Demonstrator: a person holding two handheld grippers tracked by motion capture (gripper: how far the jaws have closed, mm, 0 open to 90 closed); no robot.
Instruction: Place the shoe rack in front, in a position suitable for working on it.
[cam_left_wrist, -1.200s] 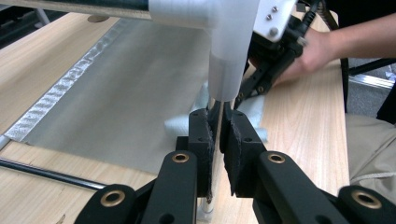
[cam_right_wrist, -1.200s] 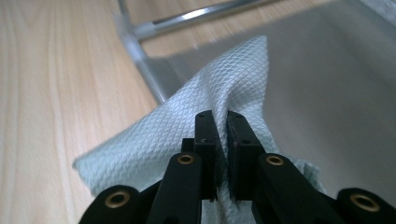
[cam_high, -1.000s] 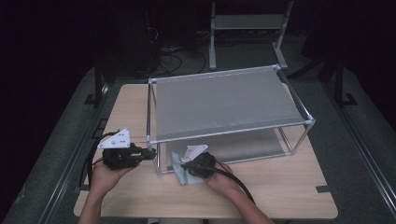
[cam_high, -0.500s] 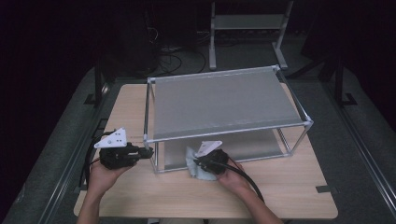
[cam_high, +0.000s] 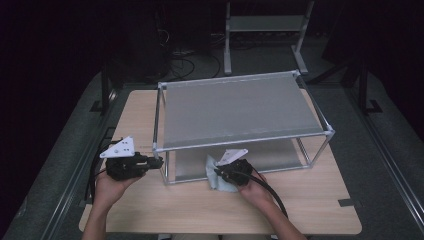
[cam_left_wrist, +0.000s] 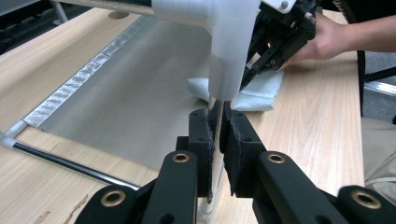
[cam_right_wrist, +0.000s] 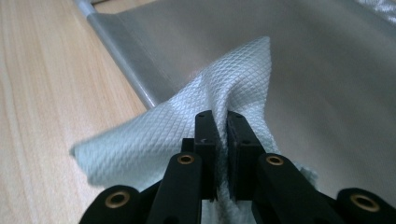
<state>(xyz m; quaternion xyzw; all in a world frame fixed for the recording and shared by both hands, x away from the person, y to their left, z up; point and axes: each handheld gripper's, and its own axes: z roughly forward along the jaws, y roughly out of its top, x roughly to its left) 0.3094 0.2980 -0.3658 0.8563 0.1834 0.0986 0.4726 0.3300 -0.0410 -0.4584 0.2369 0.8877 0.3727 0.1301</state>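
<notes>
One two-tier metal shelf rack (cam_high: 240, 107) stood on the wooden table (cam_high: 300, 205), and one pale waffle-weave cloth (cam_high: 216, 176) lay at the front edge of its lower shelf (cam_left_wrist: 121, 93), partly on the table. The left gripper (cam_left_wrist: 218, 140) was clamped on the rack's front corner post (cam_left_wrist: 215, 112). The right gripper (cam_right_wrist: 221, 135) pinched a fold of the cloth between narrow jaws. The cloth's near end was hidden under that gripper, and the rack's top mesh covered most of the lower shelf.

The rack's upper shelf (cam_high: 240, 107) roofs the lower shelf (cam_high: 195, 162); its front stands open.
</notes>
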